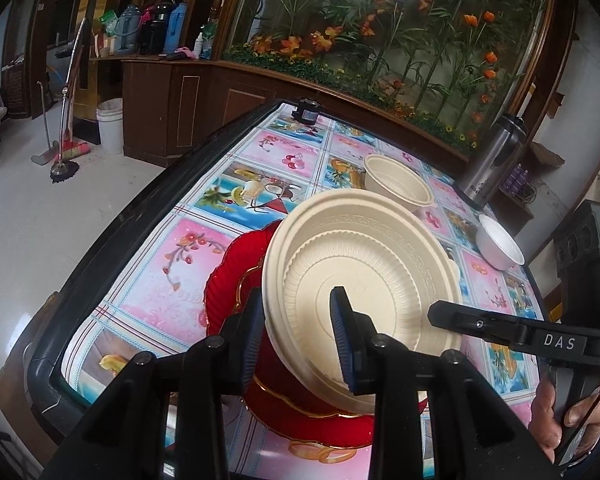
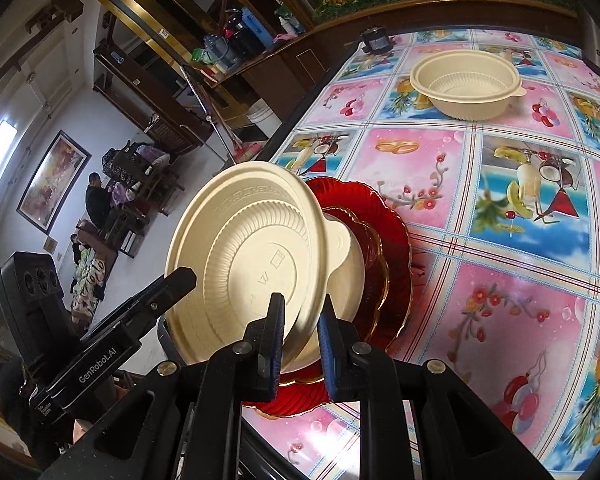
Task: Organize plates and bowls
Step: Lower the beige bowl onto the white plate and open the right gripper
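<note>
Both tools grip the cream plate: the left tool (image 1: 296, 336) clamps its near rim, the right tool (image 2: 300, 340) pinches the opposite edge. The cream plate (image 1: 360, 276) hangs tilted directly above the red plates (image 2: 384, 240) on the counter (image 2: 500, 200). The cream bowl (image 2: 466, 82) sits well beyond.
</note>
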Tool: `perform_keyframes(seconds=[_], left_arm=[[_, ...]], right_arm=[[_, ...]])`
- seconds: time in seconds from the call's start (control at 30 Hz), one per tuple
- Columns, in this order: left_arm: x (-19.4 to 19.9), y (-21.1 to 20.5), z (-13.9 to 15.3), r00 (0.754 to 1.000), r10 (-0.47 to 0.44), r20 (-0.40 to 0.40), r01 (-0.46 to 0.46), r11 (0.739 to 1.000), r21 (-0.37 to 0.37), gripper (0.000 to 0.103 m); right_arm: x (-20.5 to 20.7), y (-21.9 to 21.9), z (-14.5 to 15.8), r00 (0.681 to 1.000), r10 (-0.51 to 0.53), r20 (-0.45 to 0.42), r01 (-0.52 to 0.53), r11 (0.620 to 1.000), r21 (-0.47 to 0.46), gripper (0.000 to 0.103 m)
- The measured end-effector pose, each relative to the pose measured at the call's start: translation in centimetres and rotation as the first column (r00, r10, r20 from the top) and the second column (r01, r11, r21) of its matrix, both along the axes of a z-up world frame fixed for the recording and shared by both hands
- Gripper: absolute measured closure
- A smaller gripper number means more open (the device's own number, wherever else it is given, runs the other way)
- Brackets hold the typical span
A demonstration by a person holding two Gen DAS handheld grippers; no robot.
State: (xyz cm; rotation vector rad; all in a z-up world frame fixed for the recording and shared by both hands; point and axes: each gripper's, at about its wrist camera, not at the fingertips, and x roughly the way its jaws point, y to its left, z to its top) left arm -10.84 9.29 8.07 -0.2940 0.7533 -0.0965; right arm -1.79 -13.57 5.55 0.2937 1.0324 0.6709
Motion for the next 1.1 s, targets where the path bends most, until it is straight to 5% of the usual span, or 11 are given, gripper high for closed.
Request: perform_keyframes(seconds=[0.83, 1.1], left_arm=[[0.6, -0.1, -1.0, 0.999, 0.013, -0.030, -0.013, 1.000, 0.000, 0.072], [0.4, 0.4, -0.9, 0.999, 0.037, -0.018, -0.038, 0.999, -0.003, 0.053]], right_arm=[[0.9, 0.0, -1.4, 0.999, 0.002, -0.035, -0.002, 1.000, -0.004, 0.083], [0.7, 0.2, -1.4, 1.000, 0.008, -0.022, -0.008, 1.000, -0.011, 0.077]])
